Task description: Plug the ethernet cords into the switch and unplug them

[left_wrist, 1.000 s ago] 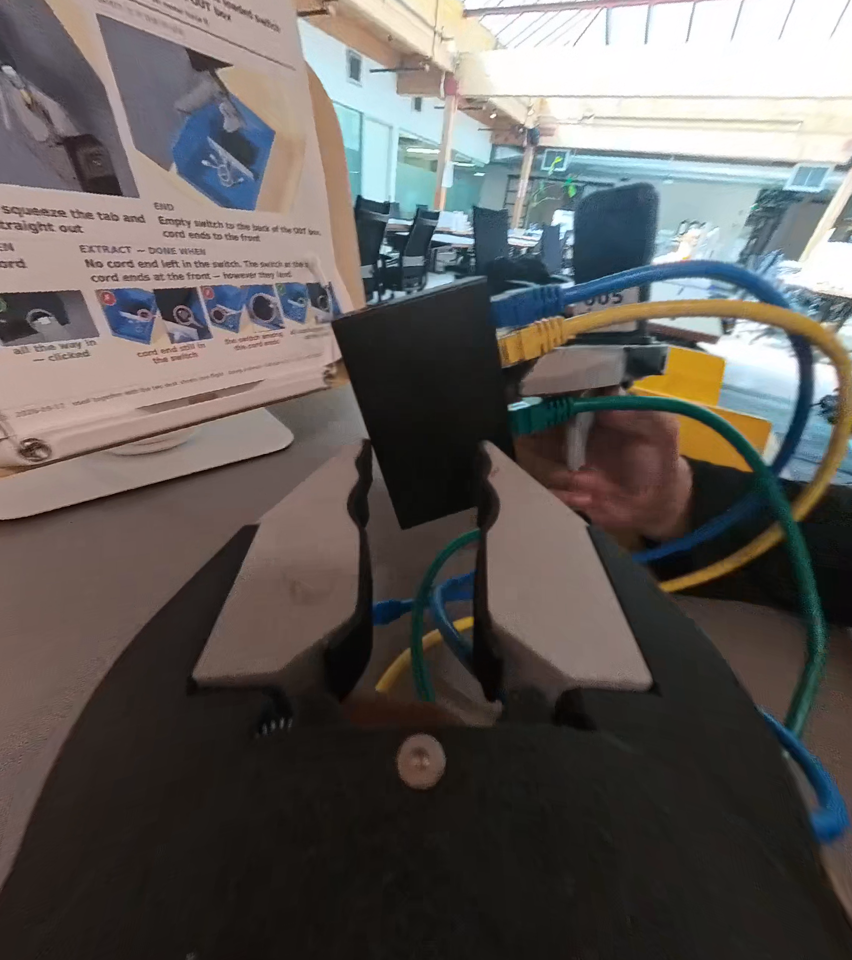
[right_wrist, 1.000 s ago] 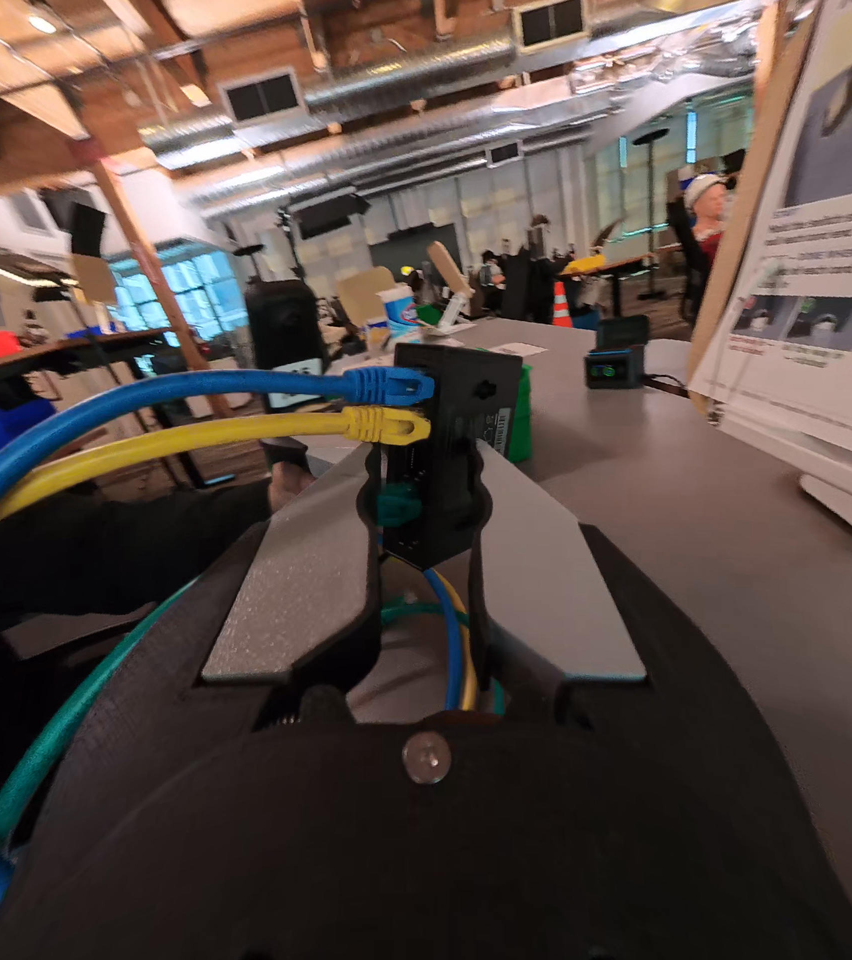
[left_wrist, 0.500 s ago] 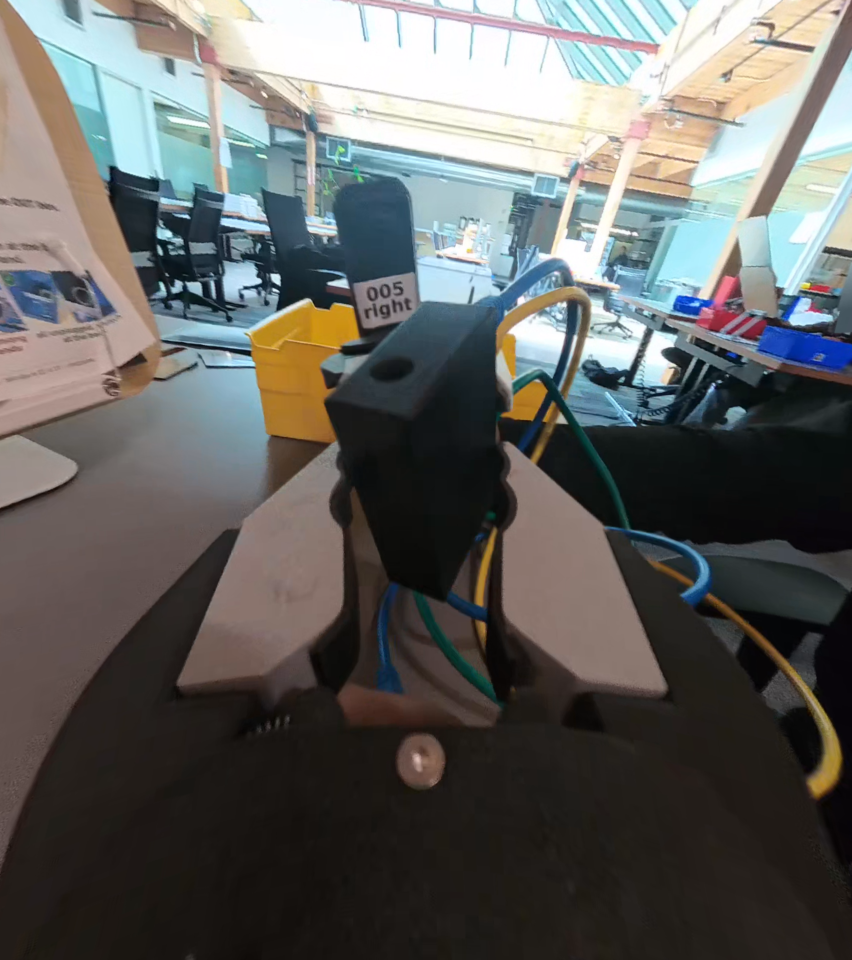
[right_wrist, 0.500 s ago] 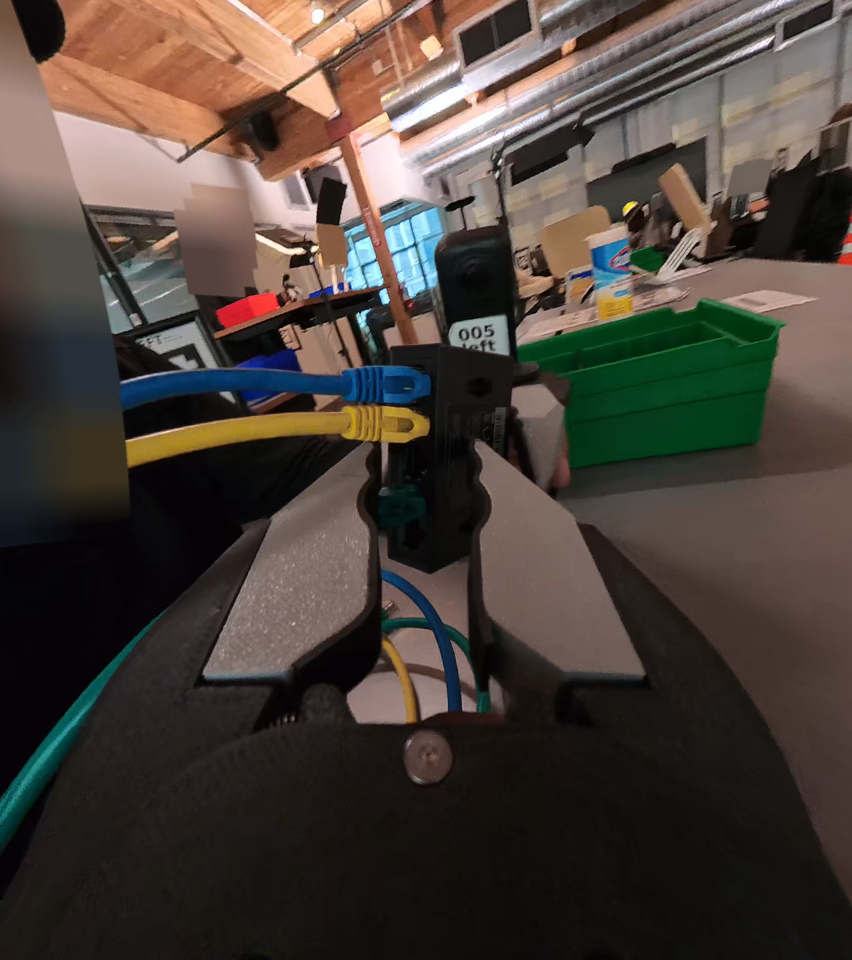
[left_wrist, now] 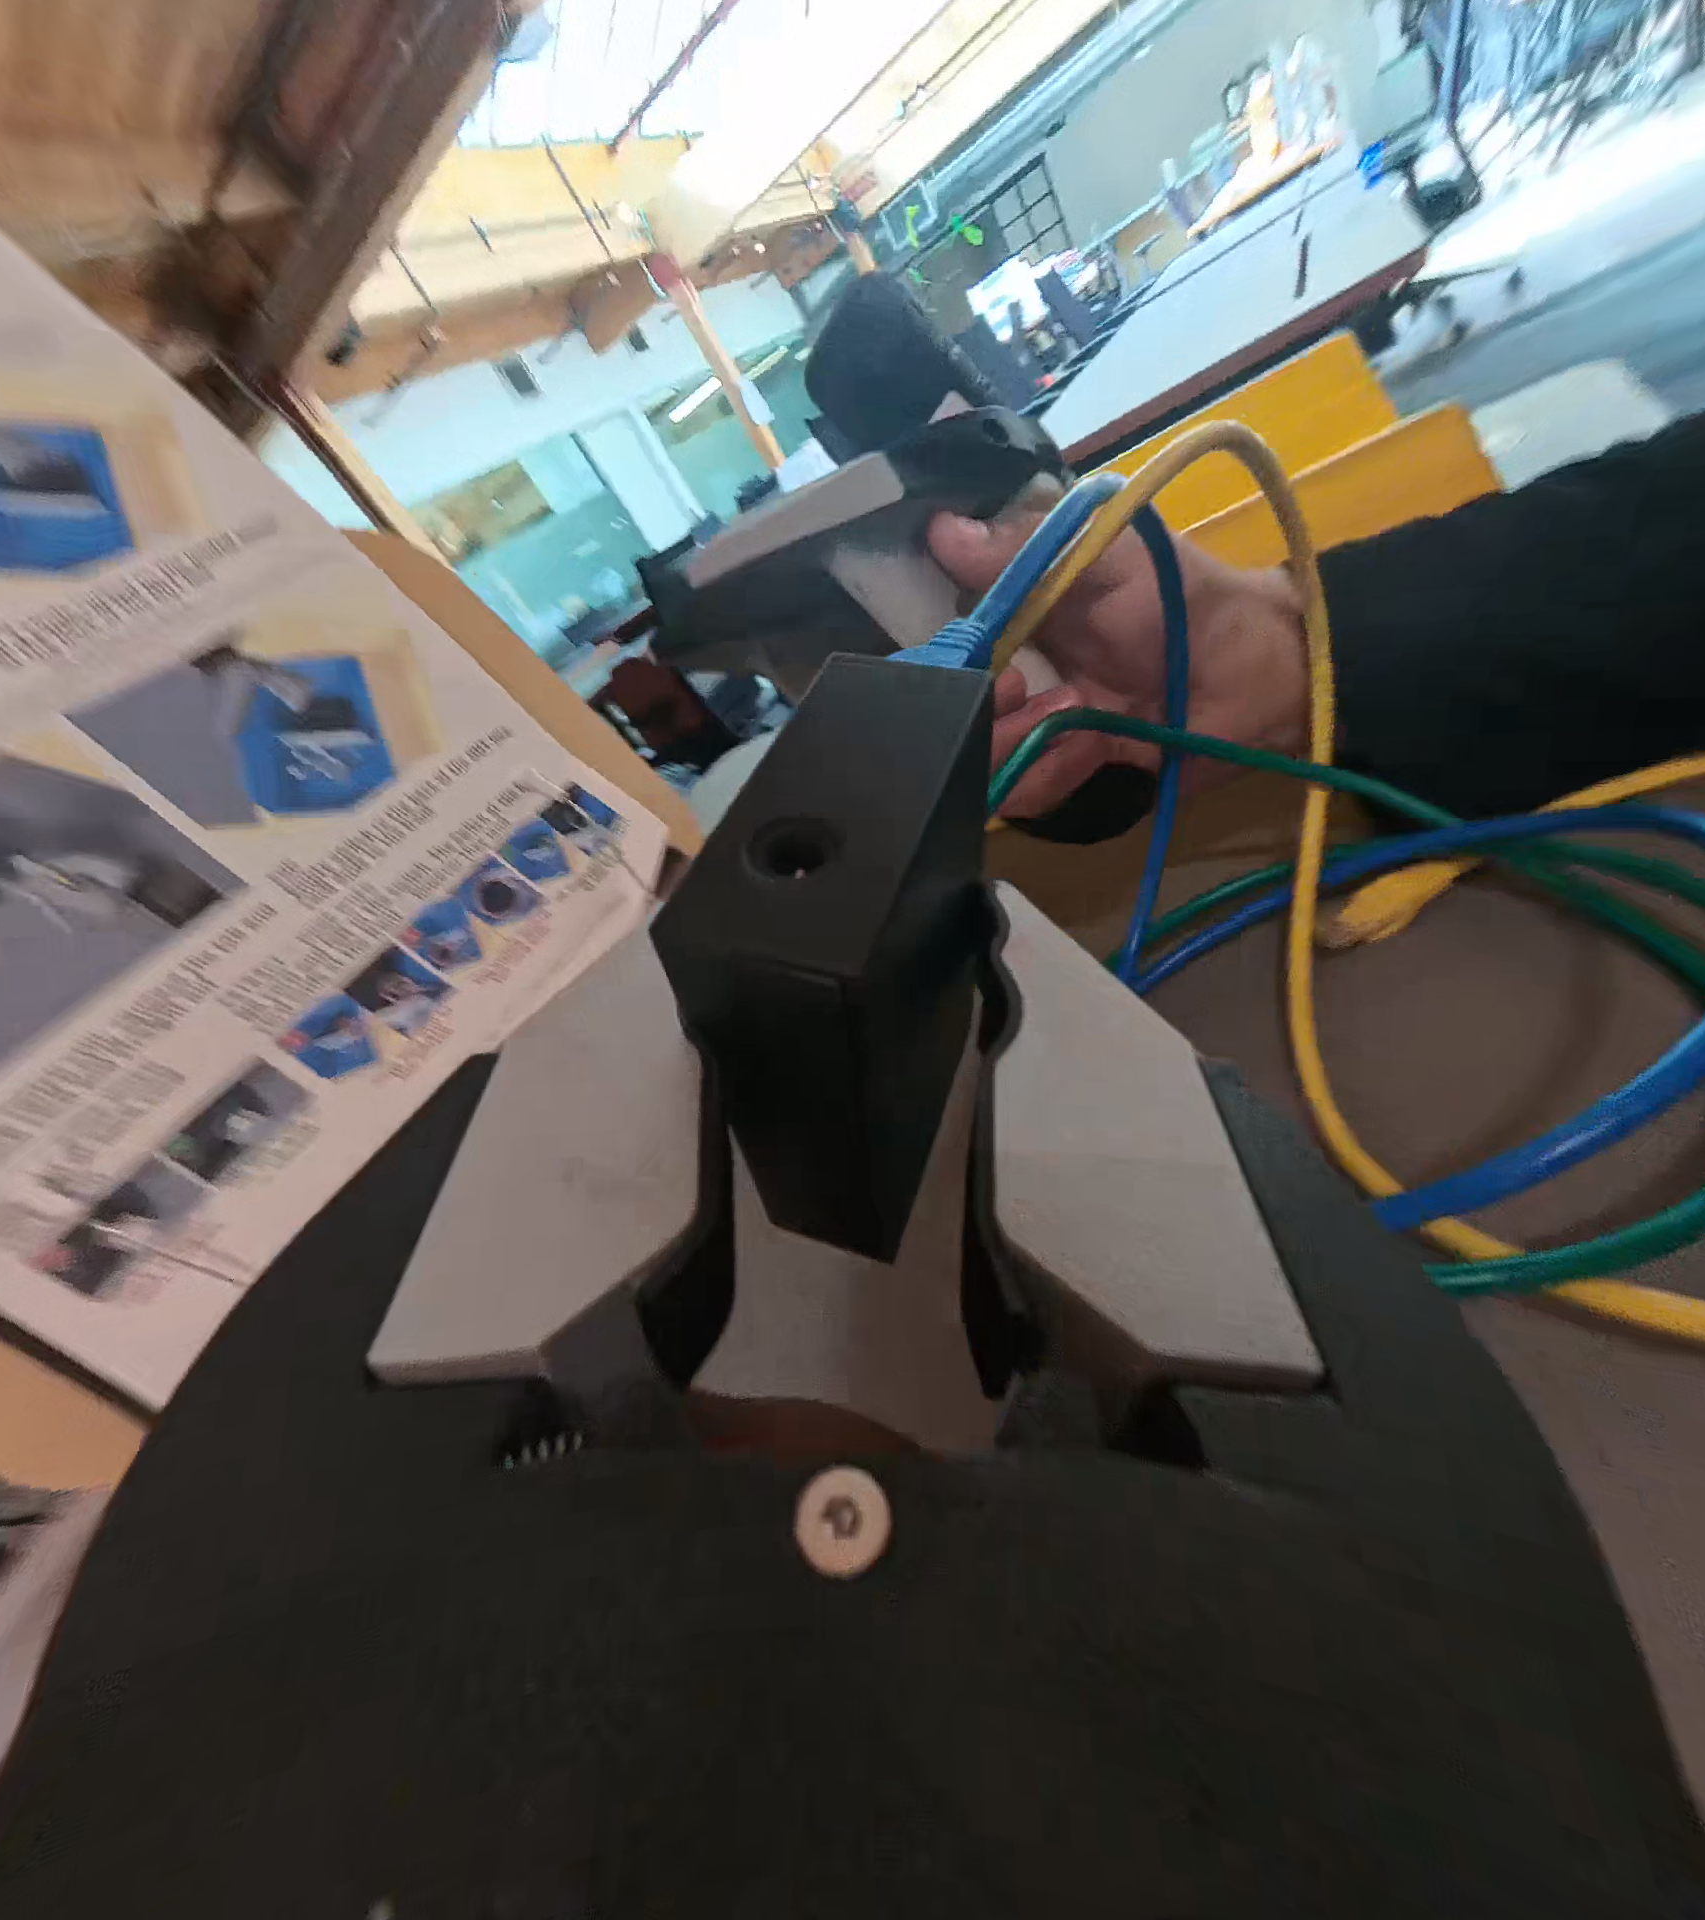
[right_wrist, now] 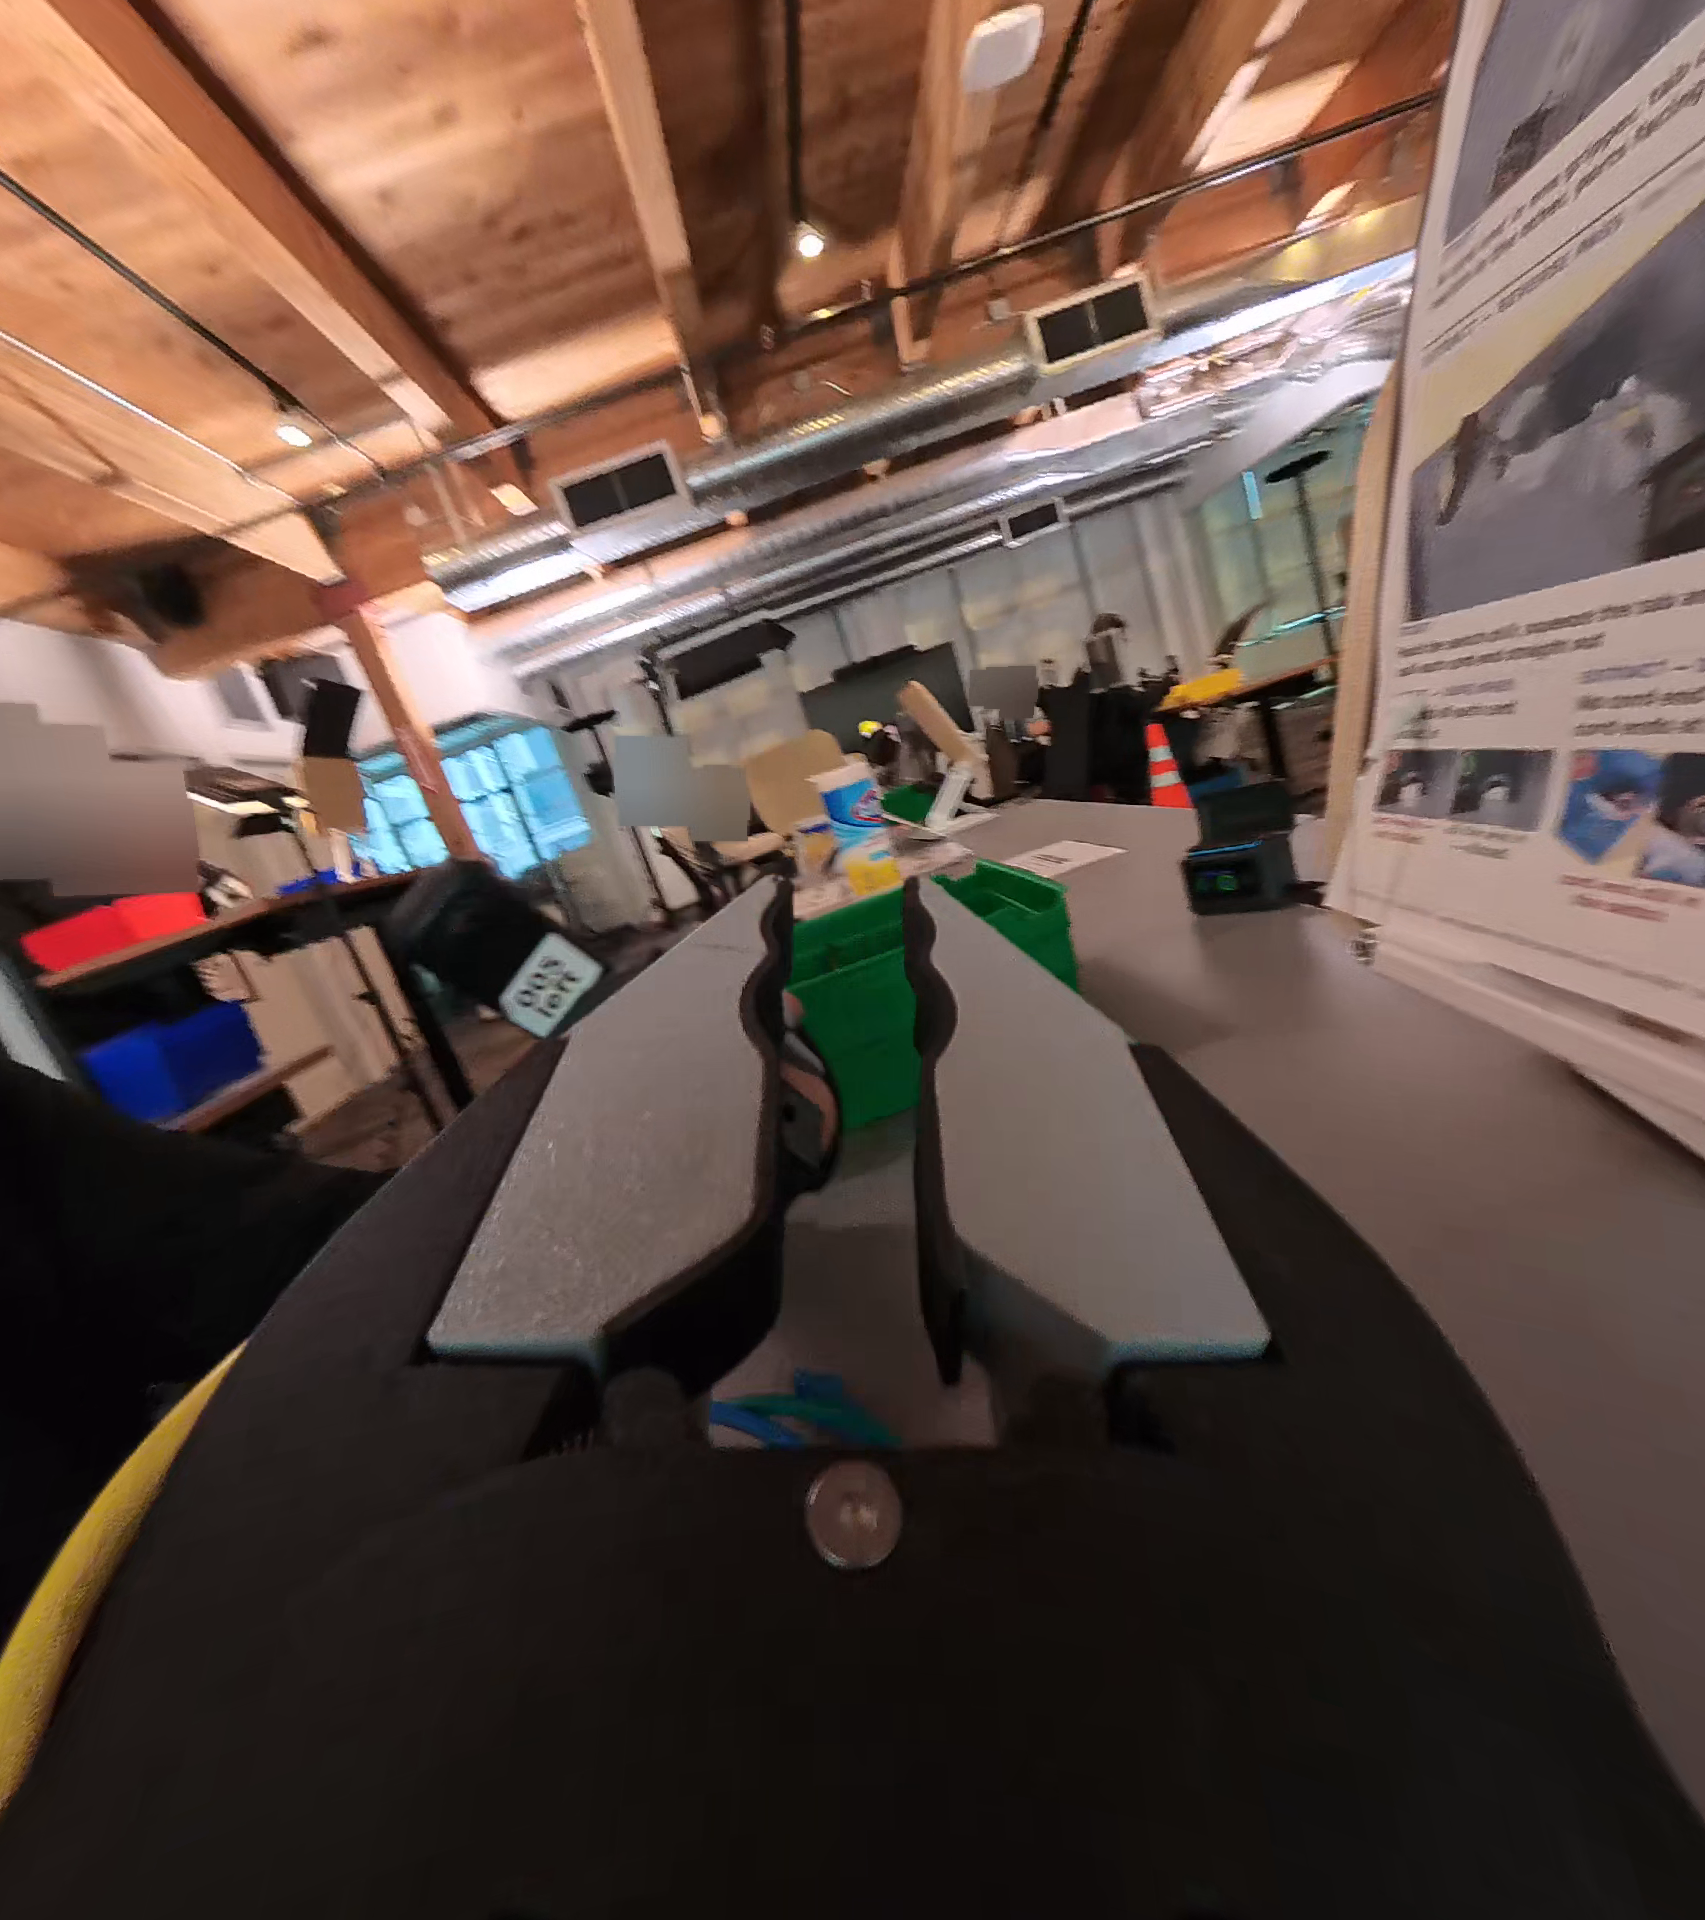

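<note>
The left tool (left_wrist: 843,1049) is clamping the black switch (left_wrist: 827,935) between its two fingers, holding it tilted above the grey tabletop (left_wrist: 1513,1039), a round hole in the switch's upper face turned toward the camera. A blue cord (left_wrist: 1596,1091) is sitting plugged into the far edge of the switch, its plug showing just over the top; from there it is looping down and around over the tabletop. A yellow cord (left_wrist: 1310,831) is arching up behind the switch and trailing away to the right, and a green cord (left_wrist: 1658,1236) is curling alongside it, though where these two end at the switch is hidden. Beyond the switch a hand (left_wrist: 1139,655) in a dark sleeve is gripping the handle of the right tool. In the right wrist view, the right tool (right_wrist: 843,935) is holding nothing, its fingers standing slightly apart with a narrow gap between them, pointing out over the tabletop toward a green bin (right_wrist: 931,987). An instruction sheet (left_wrist: 183,831) with small photos and printed text is leaning on a stand at the left in the left wrist view; its writing is blurred. A white tag with printing is showing on the far left tool's black camera housing in the right wrist view. A tub with a blue label (right_wrist: 848,821) is standing behind the bin.
</note>
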`<state>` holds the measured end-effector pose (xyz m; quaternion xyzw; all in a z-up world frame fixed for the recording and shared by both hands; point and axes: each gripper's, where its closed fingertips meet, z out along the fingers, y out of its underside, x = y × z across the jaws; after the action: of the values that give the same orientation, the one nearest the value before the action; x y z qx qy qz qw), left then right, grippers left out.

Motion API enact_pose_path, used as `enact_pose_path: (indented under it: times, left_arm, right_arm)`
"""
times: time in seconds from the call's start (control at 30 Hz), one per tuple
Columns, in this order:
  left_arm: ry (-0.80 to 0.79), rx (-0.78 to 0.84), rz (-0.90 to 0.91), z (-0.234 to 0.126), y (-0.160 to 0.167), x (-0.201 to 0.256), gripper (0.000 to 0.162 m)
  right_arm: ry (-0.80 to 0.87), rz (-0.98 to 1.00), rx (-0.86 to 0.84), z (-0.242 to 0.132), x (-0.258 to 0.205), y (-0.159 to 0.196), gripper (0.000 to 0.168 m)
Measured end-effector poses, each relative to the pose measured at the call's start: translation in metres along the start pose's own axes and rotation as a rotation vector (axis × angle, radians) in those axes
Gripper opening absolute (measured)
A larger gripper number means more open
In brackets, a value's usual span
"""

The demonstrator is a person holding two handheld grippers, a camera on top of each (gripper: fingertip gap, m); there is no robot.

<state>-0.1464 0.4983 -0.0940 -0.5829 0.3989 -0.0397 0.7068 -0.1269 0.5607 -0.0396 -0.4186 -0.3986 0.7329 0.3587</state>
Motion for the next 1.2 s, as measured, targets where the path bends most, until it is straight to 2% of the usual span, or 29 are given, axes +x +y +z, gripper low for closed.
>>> enact_pose_path:
  times: [0.1, 0.17, 0.23, 0.3, 0.33, 0.4, 0.53, 0.63, 0.73, 0.87, 1.0, 1.1, 1.2]
  left_arm:
    - [-0.066, -0.014, 0.202, -0.005, -0.001, -0.002, 0.047]
    - [-0.058, -0.015, 0.238, -0.007, 0.001, 0.0, 0.047]
    - [-0.055, -0.023, 0.267, -0.007, 0.004, 0.0, 0.047]
    - [-0.034, -0.015, 0.269, -0.008, 0.005, 0.003, 0.046]
    - [-0.022, -0.015, 0.264, -0.009, 0.006, 0.004, 0.046]
    - [-0.012, -0.019, 0.27, -0.01, 0.007, 0.007, 0.046]
    - [0.01, -0.015, 0.267, -0.014, 0.009, 0.013, 0.042]
    - [0.048, -0.04, 0.272, -0.014, 0.016, 0.021, 0.029]
    - [0.076, -0.036, 0.267, -0.011, 0.017, 0.029, 0.028]
    - [0.101, -0.047, 0.283, -0.007, 0.018, 0.037, 0.029]
    - [0.131, -0.035, 0.249, -0.003, 0.016, 0.043, 0.028]
    - [0.115, -0.041, 0.218, -0.001, 0.015, 0.042, 0.028]
    - [0.102, -0.036, 0.21, 0.0, 0.014, 0.039, 0.028]
  right_arm:
    - [0.078, -0.111, -0.079, 0.004, 0.002, 0.007, 0.023]
    - [0.124, -0.183, -0.17, 0.008, 0.005, 0.018, 0.034]
    - [0.16, -0.268, -0.231, 0.011, 0.006, 0.027, 0.038]
    - [0.196, -0.346, -0.288, 0.013, 0.007, 0.033, 0.052]
    - [0.219, -0.383, -0.313, 0.013, 0.007, 0.033, 0.065]
    - [0.28, -0.459, -0.308, 0.012, 0.007, 0.024, 0.083]
    - [0.213, -0.646, -0.282, 0.011, -0.025, 0.016, 0.062]
    - [0.182, -0.774, -0.373, 0.01, -0.044, 0.023, 0.049]
    - [0.089, -0.858, -0.483, 0.006, -0.071, 0.04, 0.03]
    - [0.043, -0.978, -0.604, 0.006, -0.079, 0.067, 0.01]
    - [0.003, -0.967, -0.678, 0.001, -0.089, 0.075, 0.007]
    - [-0.047, -0.872, -0.586, -0.006, -0.111, 0.055, 0.026]
    - [-0.042, -0.831, -0.587, -0.012, -0.113, 0.05, 0.024]
